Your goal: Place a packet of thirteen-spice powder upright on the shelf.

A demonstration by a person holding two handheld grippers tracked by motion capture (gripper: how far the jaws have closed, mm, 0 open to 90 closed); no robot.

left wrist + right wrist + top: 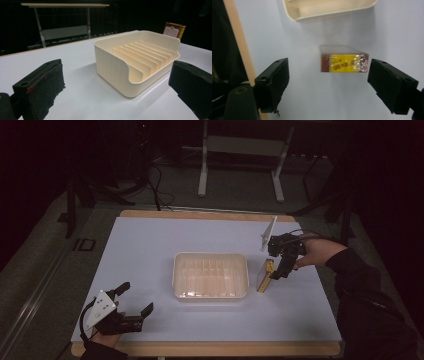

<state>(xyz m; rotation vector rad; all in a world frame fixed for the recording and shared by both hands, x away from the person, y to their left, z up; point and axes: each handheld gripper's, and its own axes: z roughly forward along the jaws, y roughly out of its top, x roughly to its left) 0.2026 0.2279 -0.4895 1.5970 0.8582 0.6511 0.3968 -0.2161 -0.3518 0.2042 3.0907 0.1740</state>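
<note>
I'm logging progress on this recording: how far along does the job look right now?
Nothing looks done: the slotted rack is empty. In hand: the right gripper hangs open over the yellow-ended box, which stands on the table beside the rack, not yet gripped. The left gripper waits open near the front edge. Gripping and, presumably, slotting remain.

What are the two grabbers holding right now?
Nothing. The right hand-held gripper is open, its jaws on either side of the small box without touching it. The left hand-held gripper is open too, facing the cream tray.
</note>
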